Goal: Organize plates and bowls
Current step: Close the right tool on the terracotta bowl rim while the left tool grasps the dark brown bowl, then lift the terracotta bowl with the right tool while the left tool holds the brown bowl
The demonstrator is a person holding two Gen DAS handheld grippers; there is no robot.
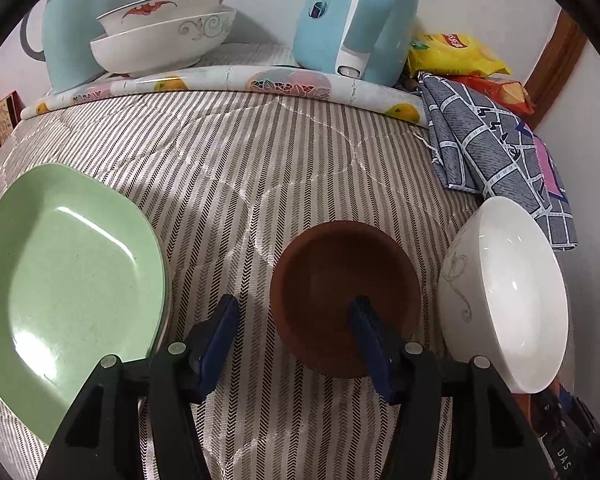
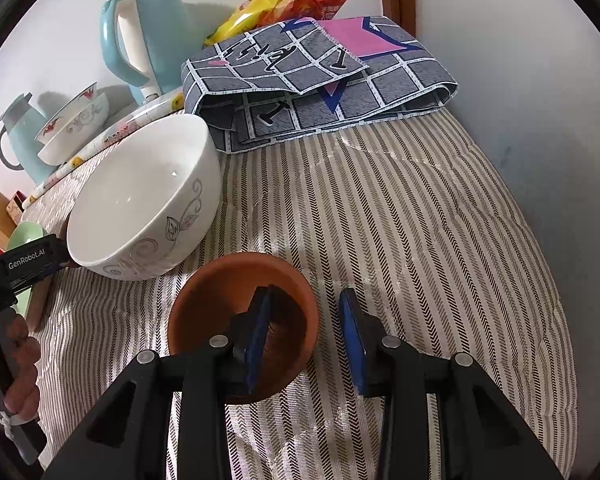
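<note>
Left gripper (image 1: pixel 296 312): jaws spread, one finger inside the round brown bowl (image 1: pixel 332 276), lower centre.
Right gripper (image 2: pixel 306 308): jaws apart, straddling a terracotta-coloured bowl (image 2: pixel 220 300) rim, bottom centre.

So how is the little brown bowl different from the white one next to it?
The brown bowl is plain and matte; the white bowl is glossy with a grey swirl pattern. The brown bowl looks smaller and shallower, the white bowl deeper. Both grippers' fingers straddle the brown bowl's rim; the white bowl appears tilted. Both are empty, on the striped cloth.
</note>
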